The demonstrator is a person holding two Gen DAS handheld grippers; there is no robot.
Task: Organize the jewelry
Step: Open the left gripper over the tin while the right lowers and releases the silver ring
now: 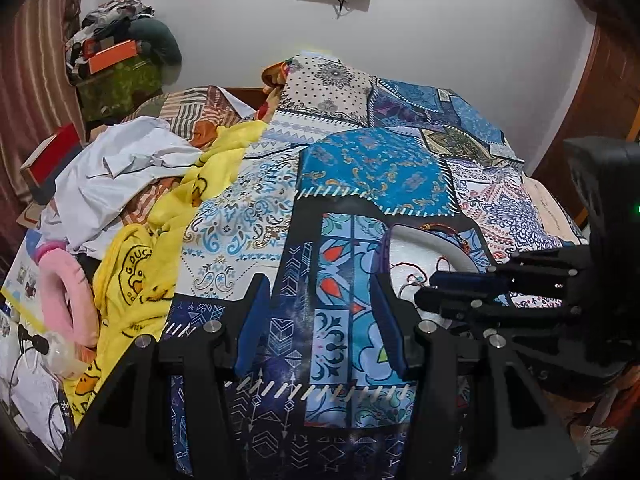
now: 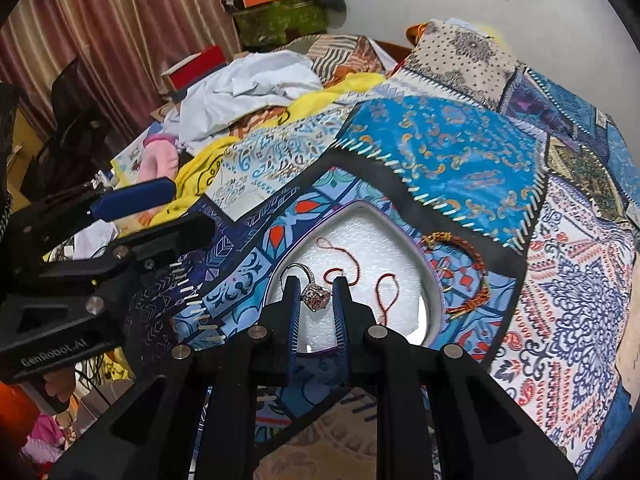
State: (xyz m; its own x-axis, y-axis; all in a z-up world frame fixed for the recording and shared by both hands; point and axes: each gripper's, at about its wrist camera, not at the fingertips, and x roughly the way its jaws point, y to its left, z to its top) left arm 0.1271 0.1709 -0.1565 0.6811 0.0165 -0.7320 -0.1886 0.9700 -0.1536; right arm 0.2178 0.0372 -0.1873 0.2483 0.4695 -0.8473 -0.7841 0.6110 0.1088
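Left gripper point(image 1: 320, 320) agape above bedspread point(image 1: 372, 168)

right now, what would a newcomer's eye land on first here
The right hand-held gripper is closed around a sparkly silver ring over a white heart-shaped tray holding a red thread. A gold and orange bracelet lies on the patchwork bedspread just right of the tray.

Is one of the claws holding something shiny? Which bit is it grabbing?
Yes. The right claw pinches a silver ring by its sparkly gem top, over the white heart-shaped tray. The left claw is open and holds nothing.
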